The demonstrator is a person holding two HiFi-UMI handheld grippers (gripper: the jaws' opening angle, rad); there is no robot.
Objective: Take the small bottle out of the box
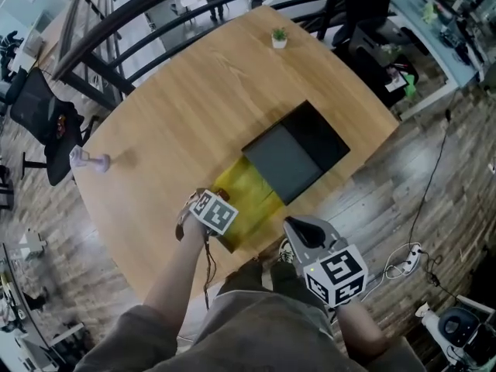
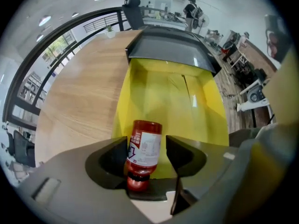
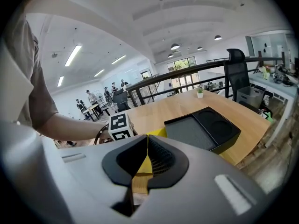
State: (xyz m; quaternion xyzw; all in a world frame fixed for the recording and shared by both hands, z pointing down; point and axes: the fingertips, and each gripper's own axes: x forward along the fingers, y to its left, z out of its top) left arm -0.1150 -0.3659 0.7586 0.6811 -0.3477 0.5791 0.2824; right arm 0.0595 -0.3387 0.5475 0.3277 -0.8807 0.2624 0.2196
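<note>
A small red bottle (image 2: 145, 139) with a white label lies inside the open yellow box (image 2: 173, 97), cap end toward me. My left gripper (image 2: 146, 149) reaches into the near end of the box. The bottle sits between its jaws, leaning on the left one, with a slit of yellow showing at the right one. In the head view the left gripper (image 1: 221, 217) hangs over the box's (image 1: 252, 188) near corner. The right gripper (image 1: 298, 229) hovers off the table's near edge, shut and empty (image 3: 147, 143). The box's black lid (image 1: 298, 153) is folded back.
The round wooden table (image 1: 178, 122) carries a small potted plant (image 1: 279, 38) at its far edge and a small purple object (image 1: 91, 160) at the left edge. A black railing (image 1: 155, 6) and office chairs (image 1: 46, 122) stand around the table.
</note>
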